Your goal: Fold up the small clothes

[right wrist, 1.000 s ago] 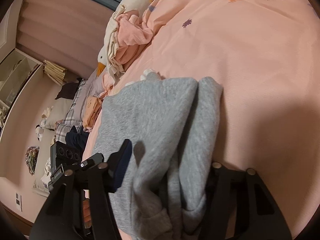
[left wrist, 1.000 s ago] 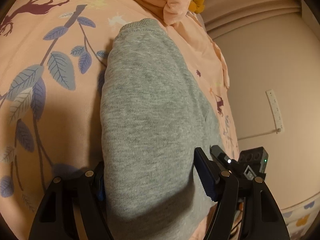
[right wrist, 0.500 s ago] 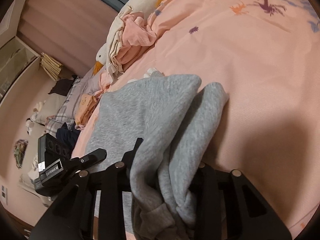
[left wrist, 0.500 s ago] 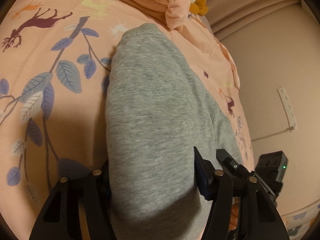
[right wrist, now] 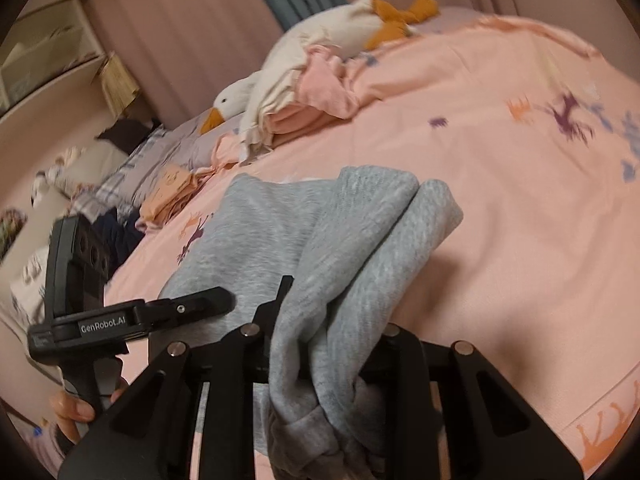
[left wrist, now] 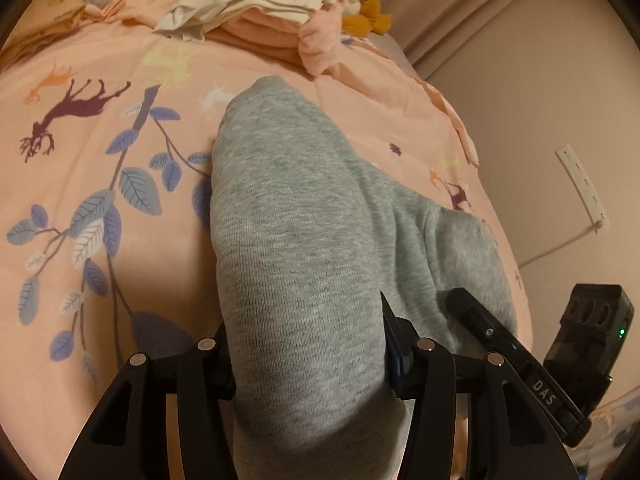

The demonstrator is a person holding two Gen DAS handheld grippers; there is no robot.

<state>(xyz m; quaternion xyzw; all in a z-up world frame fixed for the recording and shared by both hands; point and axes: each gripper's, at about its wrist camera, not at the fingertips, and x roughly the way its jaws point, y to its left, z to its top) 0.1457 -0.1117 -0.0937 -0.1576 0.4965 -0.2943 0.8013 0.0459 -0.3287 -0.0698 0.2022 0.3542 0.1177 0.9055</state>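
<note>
A small grey knit garment [left wrist: 296, 216] lies on the pink bedspread [left wrist: 100, 120], partly folded over itself. My left gripper [left wrist: 308, 364] is shut on the garment's near end, cloth bulging between the fingers. My right gripper [right wrist: 320, 344] is shut on the other near edge of the grey garment [right wrist: 360, 248], which hangs bunched from its fingers and is lifted off the bed. The right gripper also shows in the left wrist view [left wrist: 516, 356], and the left gripper in the right wrist view [right wrist: 132, 316].
A pile of cream and pink clothes [left wrist: 272, 12] lies at the far side of the bed, with a white plush goose [right wrist: 320, 52] on it. More folded clothes [right wrist: 168, 196] and pillows lie at the left. A wall [left wrist: 540, 100] runs beside the bed.
Both grippers closed on the garment's near edge and raised it. The right gripper's view tilted up, showing more of the bed's far end.
</note>
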